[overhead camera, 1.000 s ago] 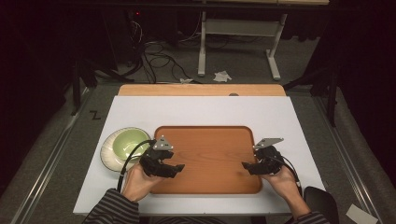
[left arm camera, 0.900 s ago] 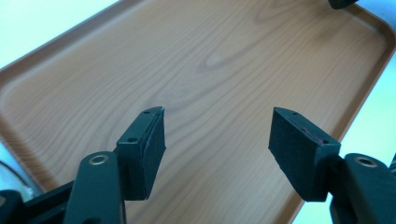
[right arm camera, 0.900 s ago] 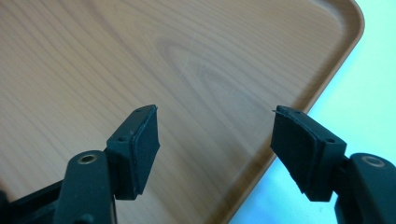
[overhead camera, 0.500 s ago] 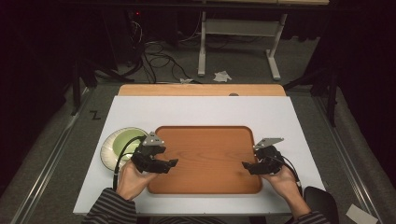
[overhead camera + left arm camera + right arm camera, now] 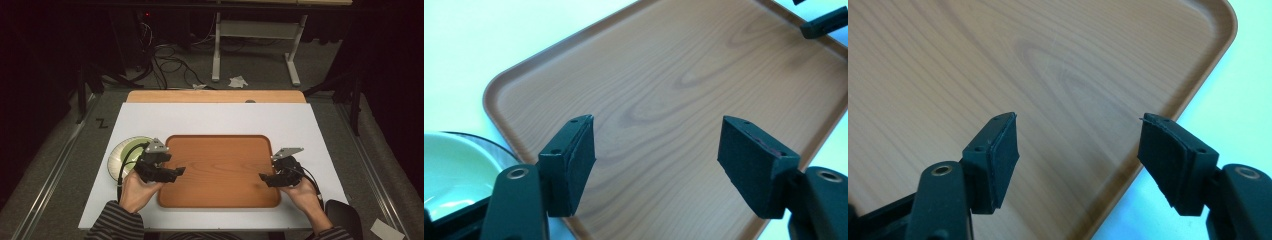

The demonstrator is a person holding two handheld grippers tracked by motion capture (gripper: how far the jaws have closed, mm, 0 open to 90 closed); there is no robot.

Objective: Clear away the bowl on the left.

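Observation:
A brown wood-grain tray [image 5: 220, 160] lies in the middle of the white table, and nothing is on it. Left of it sits a pale green plate [image 5: 119, 156] with a dark rim. My left gripper [image 5: 177, 172] hovers over the tray's left edge, pointing right. Its jaws have just been opening and now stand wide with nothing between them. In the left gripper view, the left gripper [image 5: 654, 135] frames bare tray [image 5: 684, 70], with the plate [image 5: 449, 165] at lower left. My right gripper [image 5: 262, 177] stands open and empty over the tray's right edge. In the right gripper view, the right gripper [image 5: 1078, 127] looks onto the tray's corner [image 5: 948, 60].
The white tabletop [image 5: 225, 117] has a wooden strip [image 5: 215, 96] along its far edge. Beyond it are floor cables [image 5: 165, 62] and a metal stand [image 5: 255, 40]. A dark round object [image 5: 345, 215] sits by the person's right forearm.
My left gripper has shifted left from over the tray to its left edge beside the plate, and its jaws are a little wider. The right gripper has not moved.

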